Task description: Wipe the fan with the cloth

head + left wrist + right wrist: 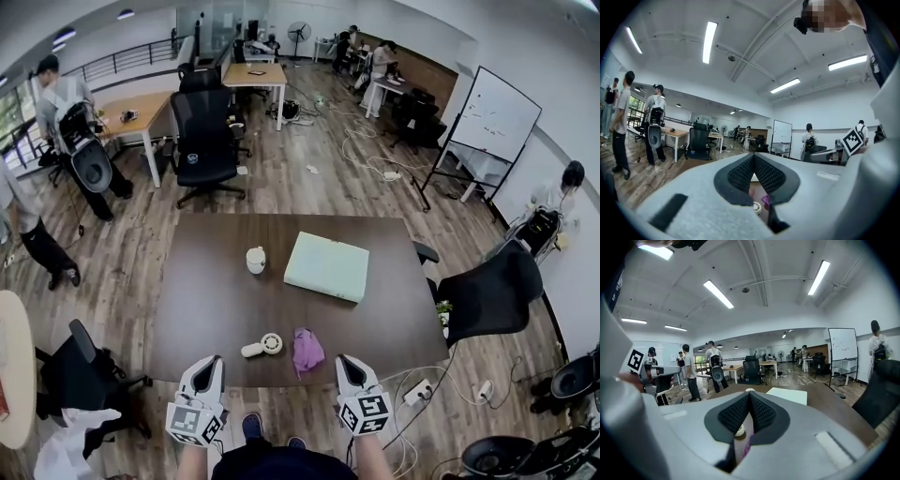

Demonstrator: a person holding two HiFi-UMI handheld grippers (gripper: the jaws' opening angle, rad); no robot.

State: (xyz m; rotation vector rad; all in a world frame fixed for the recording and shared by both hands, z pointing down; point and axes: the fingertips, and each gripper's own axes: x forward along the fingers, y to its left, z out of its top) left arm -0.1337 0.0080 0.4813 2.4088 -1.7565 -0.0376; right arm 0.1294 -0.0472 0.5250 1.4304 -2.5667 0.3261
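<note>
Two hand-held grippers hover at the near edge of a dark tabletop [216,281], each with its jaws pressed together and holding nothing. A crumpled purple cloth [307,350] lies just ahead of the right hand-held gripper [345,362], toward its left. A small white fan [263,346] lies ahead of the left hand-held gripper [212,364], toward its right. The step now is probably to open the right jaws and pinch the cloth's raised folds. The left should steady the light fan by its handle so it doesn't slide. No brand or label is readable, and the marks on a distant whiteboard [495,112] are too small to read.
</note>
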